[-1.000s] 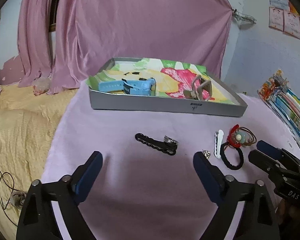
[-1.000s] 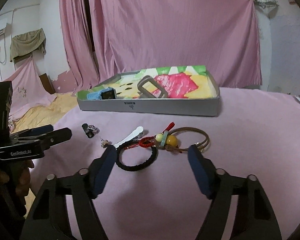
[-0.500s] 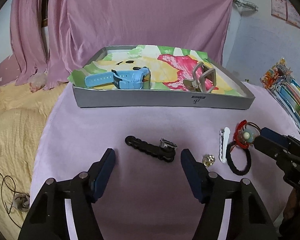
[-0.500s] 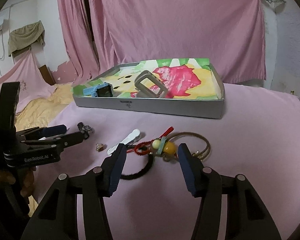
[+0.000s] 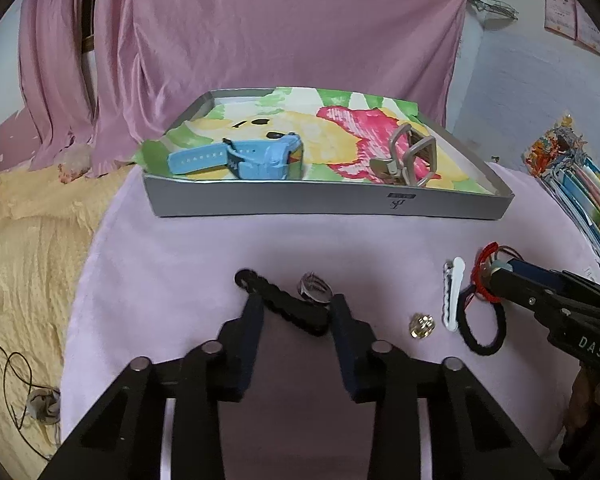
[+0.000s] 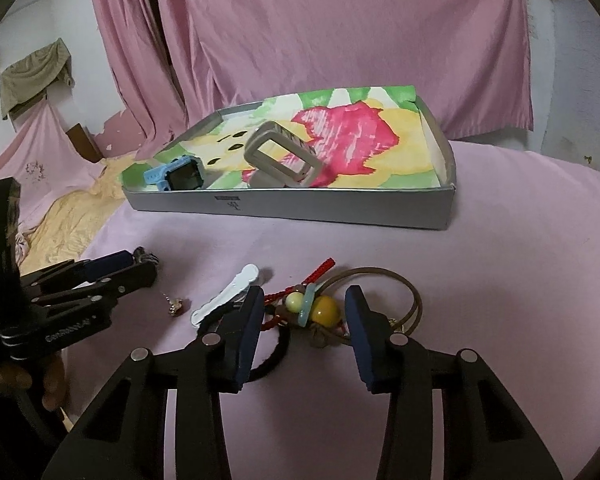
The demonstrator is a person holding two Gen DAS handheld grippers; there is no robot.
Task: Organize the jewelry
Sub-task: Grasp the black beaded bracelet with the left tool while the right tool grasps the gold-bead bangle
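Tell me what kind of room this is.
Most likely a bedroom in a home, set up for recording. The jewelry lies on a soft pink-covered surface that looks like a bed, a rumpled yellow blanket sits beside it, and pink sheets hang over the wall as a backdrop.

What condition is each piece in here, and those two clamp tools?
Left gripper: open, fingers either side of the black bracelet.
Right gripper: open, around the beaded hair tie.
Blue watch: lying in the tray.
Grey watch: in the tray, strap looped.
White hair clip: flat on the cloth.
Black hair band: flat on the cloth.
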